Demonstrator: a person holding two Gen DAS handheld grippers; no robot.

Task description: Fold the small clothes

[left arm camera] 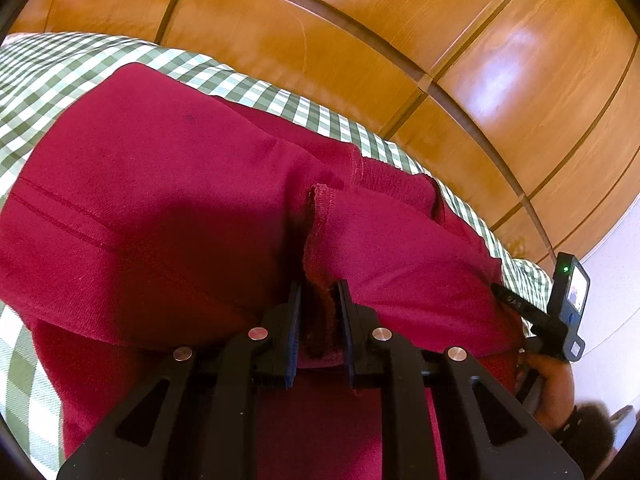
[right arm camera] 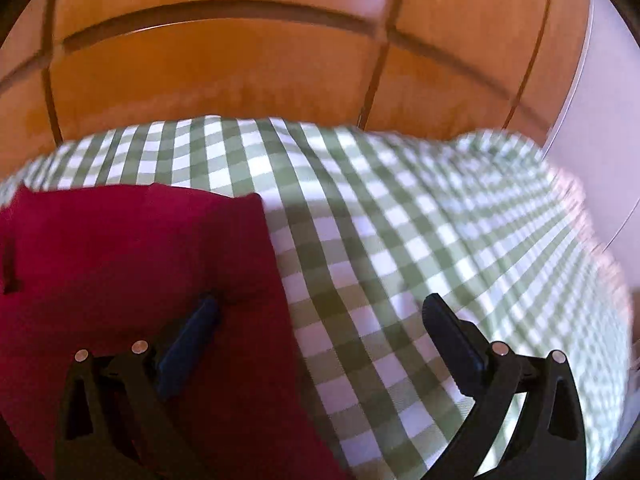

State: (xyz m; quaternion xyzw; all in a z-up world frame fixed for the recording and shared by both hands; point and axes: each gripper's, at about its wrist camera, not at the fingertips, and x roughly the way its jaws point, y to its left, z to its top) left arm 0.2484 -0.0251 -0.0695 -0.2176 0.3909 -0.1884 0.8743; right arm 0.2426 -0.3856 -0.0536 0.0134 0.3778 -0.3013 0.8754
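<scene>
Currently, the left gripper (left arm camera: pixel 320 292) has its fingers clenched on a raised fold of the red garment (left arm camera: pixel 180 200), which lies on the green checked cloth (right arm camera: pixel 400 240). The right gripper (right arm camera: pixel 320 320) is spread wide, grasping nothing, one finger over the garment's edge.
</scene>
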